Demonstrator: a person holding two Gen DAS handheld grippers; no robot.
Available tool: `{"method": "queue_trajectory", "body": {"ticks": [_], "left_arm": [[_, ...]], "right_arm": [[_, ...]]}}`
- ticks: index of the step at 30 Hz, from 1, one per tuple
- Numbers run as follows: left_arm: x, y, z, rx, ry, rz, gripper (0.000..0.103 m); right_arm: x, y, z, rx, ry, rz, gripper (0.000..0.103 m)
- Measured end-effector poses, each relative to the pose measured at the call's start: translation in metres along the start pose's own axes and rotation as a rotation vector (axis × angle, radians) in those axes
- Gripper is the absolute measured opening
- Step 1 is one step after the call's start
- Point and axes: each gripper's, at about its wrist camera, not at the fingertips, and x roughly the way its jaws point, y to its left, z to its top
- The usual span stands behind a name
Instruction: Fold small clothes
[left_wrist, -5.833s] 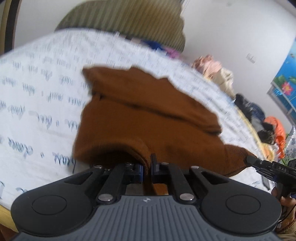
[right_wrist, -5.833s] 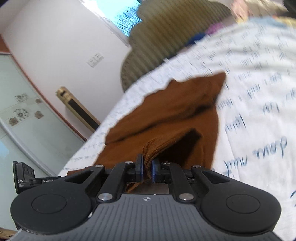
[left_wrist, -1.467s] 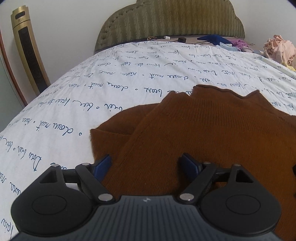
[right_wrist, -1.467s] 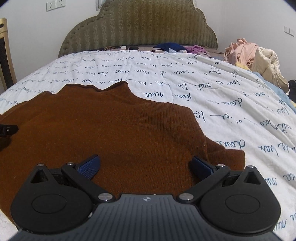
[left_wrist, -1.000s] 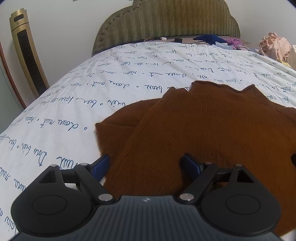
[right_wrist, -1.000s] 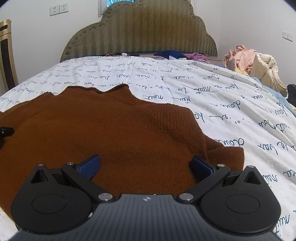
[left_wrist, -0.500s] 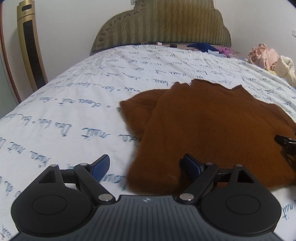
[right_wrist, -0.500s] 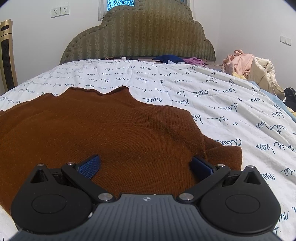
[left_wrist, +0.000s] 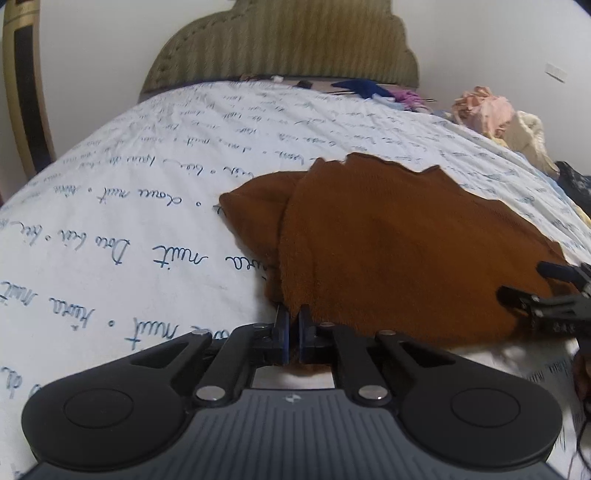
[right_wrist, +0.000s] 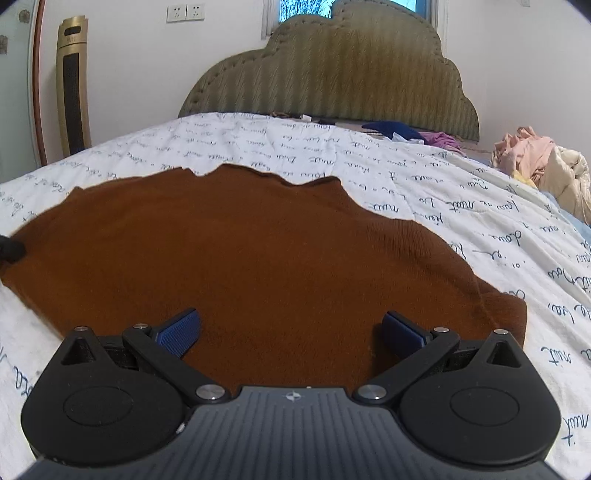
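- Left wrist view: the left tool has clamped shut on the near left corner of the brown sweater; half a second ago its blue pads stood wide apart with that corner lying loose between them.
- The sweater spreads away from this tool, ahead and to its right, flat on the bed with its script-printed cover; a folded sleeve pokes out ahead and to the left.
- At the right edge of this view the right tool shows over the sweater's far hem, more of it in frame than before.
- Right wrist view: the right tool is spread wide as before, gripping nothing, the sweater lying just beneath and ahead of it.
- The headboard sits well beyond, a little higher in frame than earlier.
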Motion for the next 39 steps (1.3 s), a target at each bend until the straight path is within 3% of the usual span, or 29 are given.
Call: {"method": "queue_trajectory", "body": {"ticks": [6,10,12,16,20,27,31,39], "left_arm": [[0.005,0.003,-0.014,0.055,0.045,0.022,0.004],[-0.002,0.001,-0.004,0.047,0.019,0.018,0.006],[-0.003,0.000,0.000,0.041,0.027,0.044,0.010],[-0.004,0.001,0.004,0.020,0.035,0.076,0.019],[-0.001,-0.005,0.009,0.070,0.024,0.175,0.025],[0.017,-0.004,0.021,0.041,0.043,0.279,0.026],[0.026,0.000,0.020,0.028,0.070,0.292,0.026],[0.027,0.004,0.020,0.034,0.082,0.306,0.026]], "right_arm": [[0.001,-0.001,0.000,0.016,0.032,0.008,0.103],[-0.012,0.013,0.006,0.001,-0.016,0.039,0.103],[-0.013,0.020,0.007,-0.025,-0.022,0.047,0.103],[0.000,0.026,0.003,-0.079,0.052,0.014,0.103],[-0.007,0.027,0.007,-0.053,0.028,0.033,0.103],[-0.013,0.044,0.012,-0.075,0.002,0.064,0.103],[-0.001,0.059,0.007,-0.167,0.046,0.003,0.103],[-0.015,0.062,0.016,-0.132,-0.009,0.053,0.103]]}}
